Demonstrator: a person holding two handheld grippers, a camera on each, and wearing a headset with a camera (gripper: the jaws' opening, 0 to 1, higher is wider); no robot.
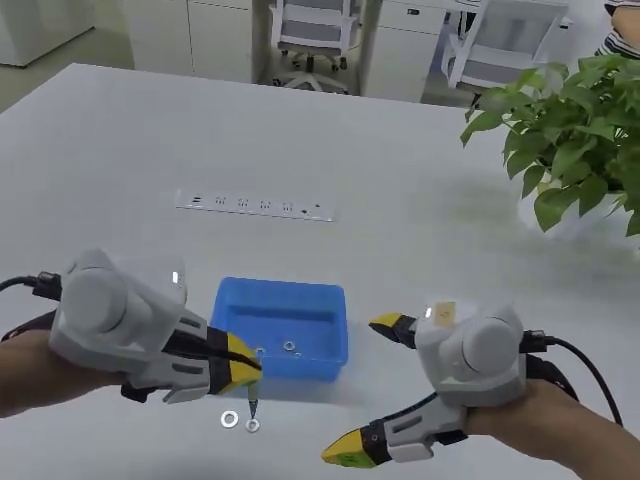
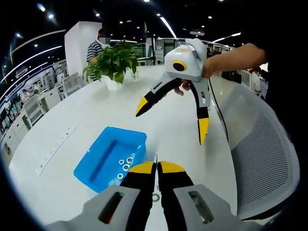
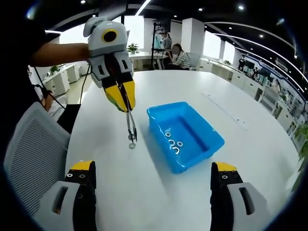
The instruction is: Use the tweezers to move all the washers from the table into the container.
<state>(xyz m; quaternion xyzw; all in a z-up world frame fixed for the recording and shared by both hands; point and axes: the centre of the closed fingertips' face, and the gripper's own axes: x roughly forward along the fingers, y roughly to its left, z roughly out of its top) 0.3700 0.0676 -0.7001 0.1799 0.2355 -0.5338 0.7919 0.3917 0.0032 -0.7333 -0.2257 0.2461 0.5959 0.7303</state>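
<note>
1. Currently a pick-up is in hand — the left gripper (image 1: 243,366), clenched on the tweezers (image 3: 131,126), points their tips down at the washers (image 1: 230,419) lying on the table (image 1: 400,200) just in front of the blue container (image 1: 310,368), which already holds several.
2. Next, I judge: pinch one washer, lift it, carry it over the rim.
3. Right gripper (image 1: 368,390) hovers beside the container, jaws spread wide — holding nothing.

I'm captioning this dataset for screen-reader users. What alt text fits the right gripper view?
The left gripper, shut on tweezers, points their tips at a washer on the white table, just beside a blue container holding several washers. The right gripper has its own jaws wide open at the bottom.
</note>
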